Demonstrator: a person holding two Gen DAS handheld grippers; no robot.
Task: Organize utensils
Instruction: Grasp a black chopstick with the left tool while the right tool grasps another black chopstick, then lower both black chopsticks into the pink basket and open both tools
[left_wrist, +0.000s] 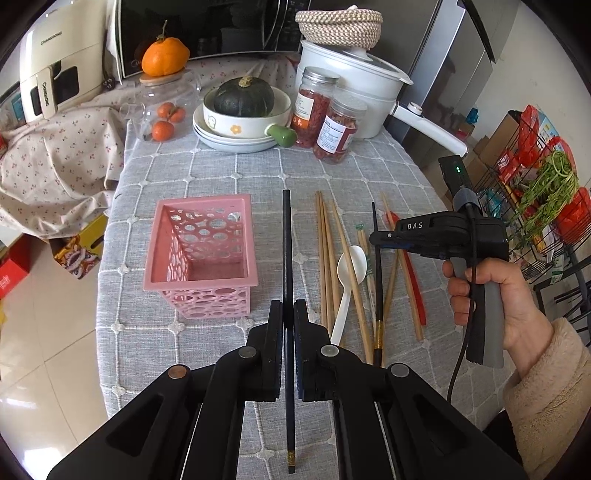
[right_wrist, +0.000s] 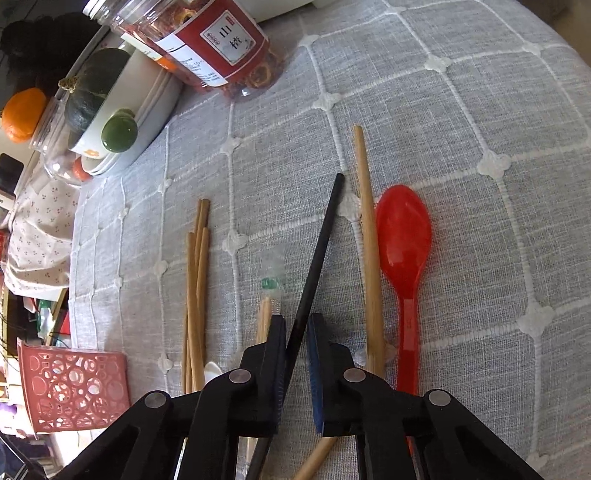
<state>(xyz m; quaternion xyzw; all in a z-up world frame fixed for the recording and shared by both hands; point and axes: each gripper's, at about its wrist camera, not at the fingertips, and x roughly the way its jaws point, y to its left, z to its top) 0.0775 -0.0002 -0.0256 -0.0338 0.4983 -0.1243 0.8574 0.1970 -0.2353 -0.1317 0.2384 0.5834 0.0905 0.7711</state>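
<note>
My left gripper (left_wrist: 288, 310) is shut on a black chopstick (left_wrist: 286, 240) and holds it above the grey checked tablecloth, just right of the empty pink basket (left_wrist: 201, 254). A hand holds my right gripper (left_wrist: 375, 236) over the loose utensils. In the right wrist view, that gripper (right_wrist: 297, 325) is shut on a second black chopstick (right_wrist: 321, 240), which runs slantwise between the pads. A red spoon (right_wrist: 404, 236) and a bamboo chopstick (right_wrist: 365, 240) lie just right of it. More bamboo chopsticks (right_wrist: 195, 295) lie to its left. A white spoon (left_wrist: 349, 280) rests among the bamboo chopsticks (left_wrist: 328, 258).
At the back of the table stand two jars of dried fruit (left_wrist: 334, 122), stacked plates with a bowl holding a dark squash (left_wrist: 243, 98), a glass jar of oranges (left_wrist: 166, 110) and a white pot (left_wrist: 354, 85). A wire rack (left_wrist: 546, 206) stands off the table's right edge.
</note>
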